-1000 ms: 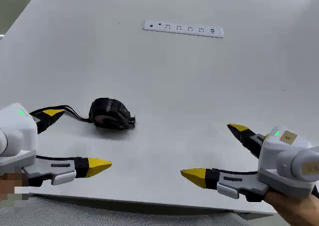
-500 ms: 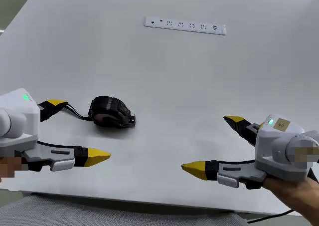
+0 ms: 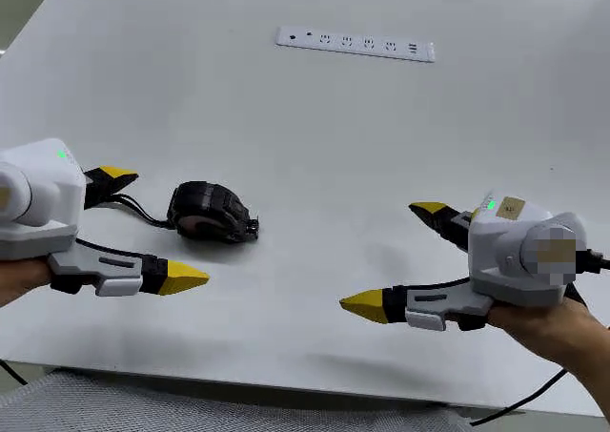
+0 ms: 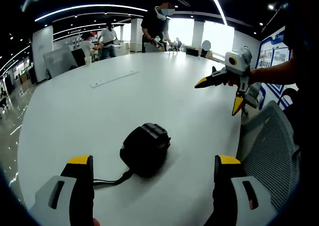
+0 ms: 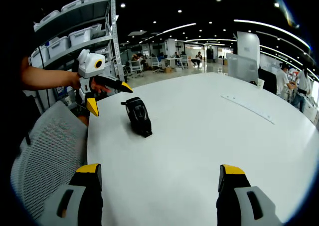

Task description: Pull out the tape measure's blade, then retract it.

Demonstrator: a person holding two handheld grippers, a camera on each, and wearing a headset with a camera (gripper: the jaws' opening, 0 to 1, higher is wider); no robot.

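Note:
A black tape measure (image 3: 211, 213) lies on the white table (image 3: 315, 136), its blade end toward the right and a black wrist strap (image 3: 143, 213) trailing left. It also appears ahead of the left gripper's jaws (image 4: 145, 148) and far off (image 5: 138, 115) in the right gripper view. My left gripper (image 3: 152, 227) hovers open just left of the tape measure, one jaw behind the strap and one in front. My right gripper (image 3: 396, 257) stands open over the table's right front, well apart from the tape measure. Nothing is between either pair of jaws.
A white power strip (image 3: 355, 44) lies across the far side of the table. The table's front edge runs just below both grippers, with a grey mesh chair (image 3: 191, 408) under it. Several people stand at the table's far end (image 4: 158, 29).
Both grippers have risen and moved slightly forward over the table, the right one drifting left. The tape measure has stayed put. Both stay open.

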